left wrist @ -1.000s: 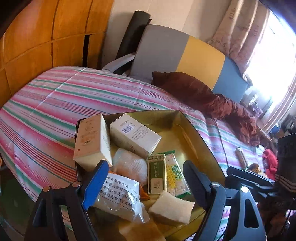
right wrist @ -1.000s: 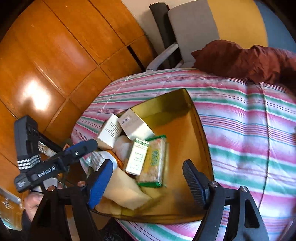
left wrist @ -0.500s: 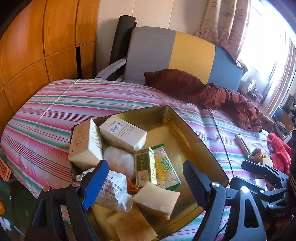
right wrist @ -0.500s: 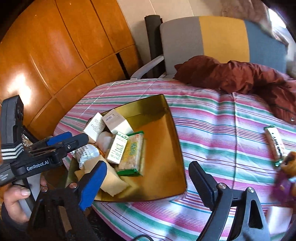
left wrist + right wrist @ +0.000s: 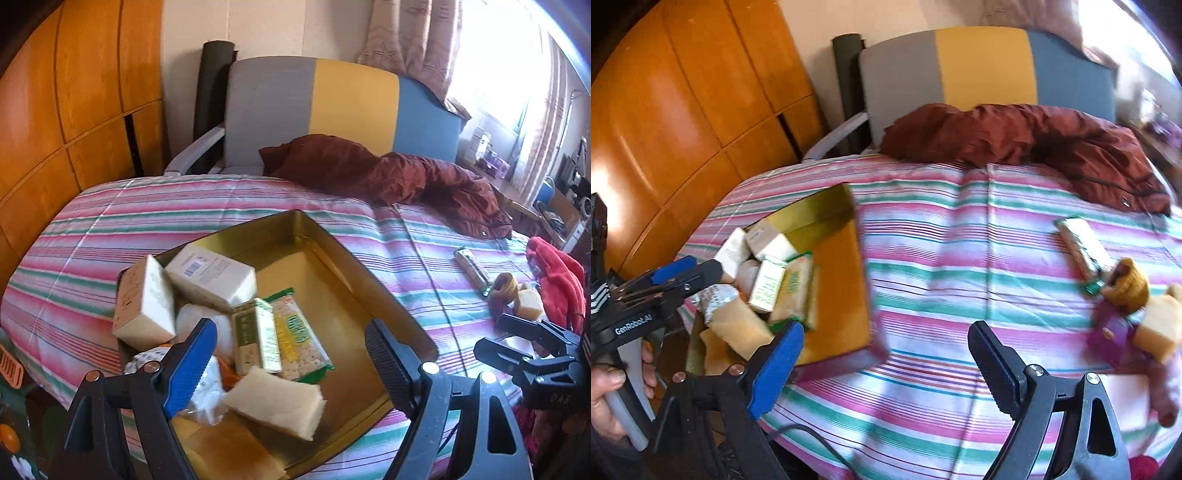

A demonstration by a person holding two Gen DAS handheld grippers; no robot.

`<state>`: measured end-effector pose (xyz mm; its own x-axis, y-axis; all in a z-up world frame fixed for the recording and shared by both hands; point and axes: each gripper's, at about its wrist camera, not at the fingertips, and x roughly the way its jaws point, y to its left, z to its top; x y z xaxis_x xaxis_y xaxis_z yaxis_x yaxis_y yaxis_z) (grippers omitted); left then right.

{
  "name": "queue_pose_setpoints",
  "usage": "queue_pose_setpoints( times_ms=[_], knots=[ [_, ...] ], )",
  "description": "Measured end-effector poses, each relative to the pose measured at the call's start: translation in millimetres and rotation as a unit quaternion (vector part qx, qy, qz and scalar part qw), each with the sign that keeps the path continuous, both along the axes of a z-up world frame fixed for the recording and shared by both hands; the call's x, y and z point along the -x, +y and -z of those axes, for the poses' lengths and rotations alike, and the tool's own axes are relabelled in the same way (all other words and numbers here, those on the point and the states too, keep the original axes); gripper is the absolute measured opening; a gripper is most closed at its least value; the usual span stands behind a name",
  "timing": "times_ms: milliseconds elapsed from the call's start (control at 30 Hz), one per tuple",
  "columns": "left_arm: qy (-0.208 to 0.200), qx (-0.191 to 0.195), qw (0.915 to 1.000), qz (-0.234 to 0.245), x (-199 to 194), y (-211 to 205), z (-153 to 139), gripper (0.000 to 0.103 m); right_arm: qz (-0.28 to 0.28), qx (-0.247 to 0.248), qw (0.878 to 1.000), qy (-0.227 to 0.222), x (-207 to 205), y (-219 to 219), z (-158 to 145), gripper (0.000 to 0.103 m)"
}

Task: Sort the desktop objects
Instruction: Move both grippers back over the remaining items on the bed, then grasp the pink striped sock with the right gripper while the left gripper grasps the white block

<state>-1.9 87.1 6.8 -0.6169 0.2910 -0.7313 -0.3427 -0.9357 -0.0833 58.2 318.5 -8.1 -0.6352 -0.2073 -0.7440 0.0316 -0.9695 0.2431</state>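
A gold tray (image 5: 354, 266) (image 5: 846, 273) sits on the striped table at the left, holding white boxes (image 5: 210, 275), a green cracker pack (image 5: 299, 336), a green-and-white box (image 5: 256, 336), sponges (image 5: 275, 404) and a printed bag. My left gripper (image 5: 290, 363) is open and empty above the tray's near end. My right gripper (image 5: 886, 365) is open and empty over the cloth right of the tray. A wrapped bar (image 5: 1082, 247), a small stuffed toy (image 5: 1126, 291) and a yellow sponge (image 5: 1160, 328) lie at the right.
A dark red jacket (image 5: 388, 177) lies at the table's far side before a grey, yellow and blue chair (image 5: 332, 110). A red cloth (image 5: 557, 280) is at the right edge. Wooden panels (image 5: 683, 110) stand left. A white paper (image 5: 1126, 395) lies near the toy.
Both grippers have pulled back and swung right. The right wrist view now takes in the bar, toy and sponge at the right. Both stay open and empty.
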Motion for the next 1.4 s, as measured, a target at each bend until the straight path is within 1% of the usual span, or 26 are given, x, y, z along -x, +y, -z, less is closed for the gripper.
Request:
queue_pose_setpoints(
  times_ms=[67,200,333,533,600,733,800,933,1000,1033,1067,1167,1200,1267,1333,1367,1400],
  knots=[
    [-0.002,-0.009,0.9998,0.016,-0.8,6.4,-0.9,0.084,0.016,-0.002,1.000,-0.006,-5.8,13.1,2.3,0.091],
    [0.003,-0.013,0.9992,0.038,-2.2,18.4,-2.8,0.084,0.049,-0.006,0.999,-0.022,-18.3,39.7,8.3,0.091],
    [-0.002,-0.020,0.9981,0.059,-2.9,29.9,-1.4,0.083,0.085,-0.013,0.995,-0.039,-33.3,66.7,15.9,0.091],
    [-0.001,-0.007,0.9963,0.086,-7.6,51.8,1.2,0.083,0.143,-0.024,0.988,-0.054,-61.8,115.3,15.9,0.091],
    [0.004,-0.001,0.9953,0.097,-9.4,59.7,0.6,0.083,0.169,-0.021,0.984,-0.059,-72.8,137.0,13.5,0.091],
    [0.009,0.007,0.9924,0.123,-10.0,79.4,-0.2,0.083,0.229,-0.016,0.971,-0.070,-95.7,182.7,7.3,0.091],
    [0.010,0.008,0.9899,0.141,-9.6,91.8,-1.7,0.083,0.265,-0.010,0.961,-0.080,-108.3,207.5,5.1,0.091],
    [0.010,0.009,0.9826,0.185,-15.5,121.9,-2.9,0.083,0.312,0.010,0.946,-0.086,-123.3,240.5,5.5,0.091],
    [0.011,0.015,0.9752,0.220,-20.9,142.1,-1.7,0.083,0.329,0.010,0.940,-0.093,-125.8,254.6,7.4,0.090],
    [0.011,0.018,0.9691,0.246,-24.1,154.1,0.0,0.083,0.331,0.006,0.939,-0.095,-125.4,257.0,7.5,0.090],
    [0.006,0.020,0.9609,0.276,-26.4,167.6,3.4,0.083,0.331,0.001,0.938,-0.099,-123.7,261.8,8.4,0.089],
    [0.005,0.042,0.9405,0.337,-31.7,202.5,13.3,0.083,0.323,0.001,0.939,-0.114,-116.4,272.1,15.3,0.085],
    [0.007,0.046,0.9354,0.350,-34.1,211.8,15.8,0.083,0.318,0.003,0.941,-0.117,-114.7,273.7,17.3,0.083],
    [0.005,0.049,0.9202,0.388,-39.5,233.0,20.4,0.083,0.301,-0.001,0.945,-0.131,-105.9,277.9,21.6,0.081],
    [-0.002,0.045,0.9014,0.431,-48.1,252.6,25.7,0.083,0.283,-0.015,0.949,-0.138,-99.3,278.0,23.3,0.080],
    [-0.005,0.051,0.8921,0.449,-53.8,263.6,30.1,0.083,0.265,-0.025,0.953,-0.144,-93.2,277.9,24.2,0.080],
    [-0.005,0.058,0.8851,0.462,-58.5,271.2,33.2,0.083,0.252,-0.031,0.955,-0.152,-89.0,277.9,25.9,0.080]
  ],
)
